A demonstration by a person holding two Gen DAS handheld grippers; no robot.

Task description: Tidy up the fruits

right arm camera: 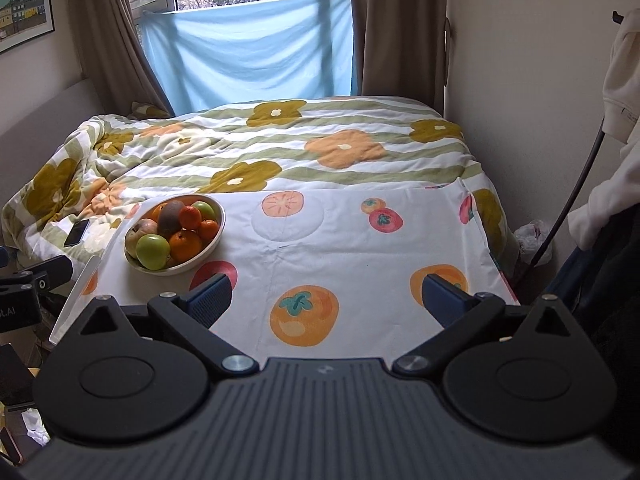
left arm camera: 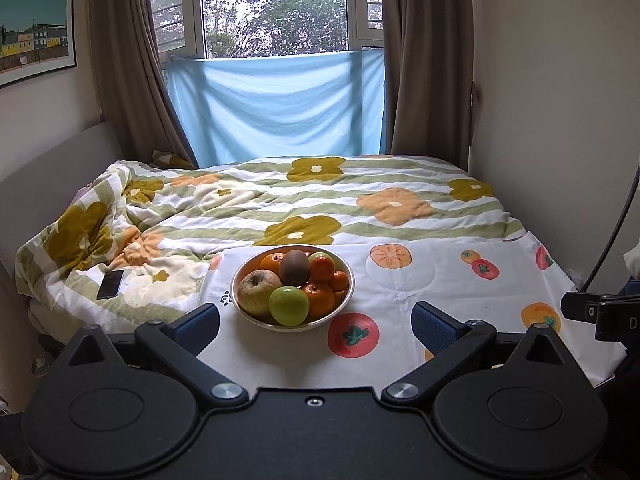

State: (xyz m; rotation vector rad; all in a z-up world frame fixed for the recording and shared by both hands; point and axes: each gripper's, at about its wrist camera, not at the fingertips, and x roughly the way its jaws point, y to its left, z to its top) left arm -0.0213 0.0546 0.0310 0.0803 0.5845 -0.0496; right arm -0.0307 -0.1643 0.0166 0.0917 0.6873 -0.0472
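Observation:
A pale bowl (left arm camera: 344, 304) (right arm camera: 214, 246) stands on a white cloth printed with fruit. It holds a brown kiwi (left arm camera: 294, 267) (right arm camera: 171, 216) on top, a green apple (left arm camera: 289, 305) (right arm camera: 153, 251), a yellowish apple (left arm camera: 256, 292) (right arm camera: 136, 234), a second green fruit at the back and several oranges (left arm camera: 320, 298) (right arm camera: 185, 245). My left gripper (left arm camera: 316, 320) hangs just short of the bowl, jaws wide open and empty. My right gripper (right arm camera: 327, 296) is open too, over bare cloth to the right of the bowl, nothing between its blue pads (right arm camera: 212, 296).
The fruit-print cloth (left arm camera: 440, 292) (right arm camera: 360, 248) covers a flat surface at the foot of a bed with a flowered quilt (left arm camera: 280, 200). A phone (left arm camera: 111, 284) (right arm camera: 77, 232) lies on the quilt to the left. Walls close in on both sides; a cable (right arm camera: 576, 188) hangs at the right.

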